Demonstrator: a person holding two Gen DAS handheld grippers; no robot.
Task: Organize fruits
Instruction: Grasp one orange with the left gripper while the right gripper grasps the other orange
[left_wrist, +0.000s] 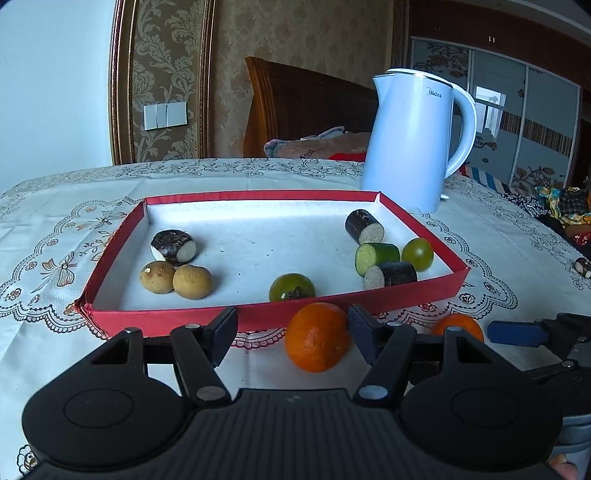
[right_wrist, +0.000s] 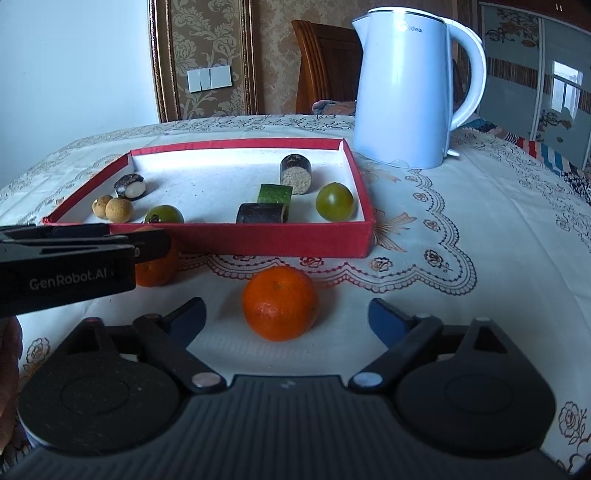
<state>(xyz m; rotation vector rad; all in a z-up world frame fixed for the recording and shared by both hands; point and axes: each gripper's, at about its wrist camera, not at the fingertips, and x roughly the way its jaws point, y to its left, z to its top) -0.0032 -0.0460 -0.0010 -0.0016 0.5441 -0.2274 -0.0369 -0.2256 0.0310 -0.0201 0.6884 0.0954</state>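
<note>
An orange (left_wrist: 317, 336) lies on the tablecloth in front of the red tray (left_wrist: 258, 194), between the fingers of my left gripper (left_wrist: 292, 320). The right pad is at its skin and the left pad stands clear, so the gripper is open. A second orange (right_wrist: 280, 302) sits midway between the wide-open fingers of my right gripper (right_wrist: 286, 309), touching neither. In the tray (right_wrist: 280, 238) lie two brown longans (left_wrist: 173, 278), green round fruits (left_wrist: 291, 287), a green cut piece (left_wrist: 376, 254) and dark cut pieces (left_wrist: 364, 226).
A white kettle (left_wrist: 410, 144) stands just behind the tray's far right corner. Another dark cut piece (left_wrist: 583, 266) lies on the cloth at the far right. My left gripper's body (right_wrist: 66, 266) crosses the left side of the right wrist view, in front of the first orange (right_wrist: 157, 275).
</note>
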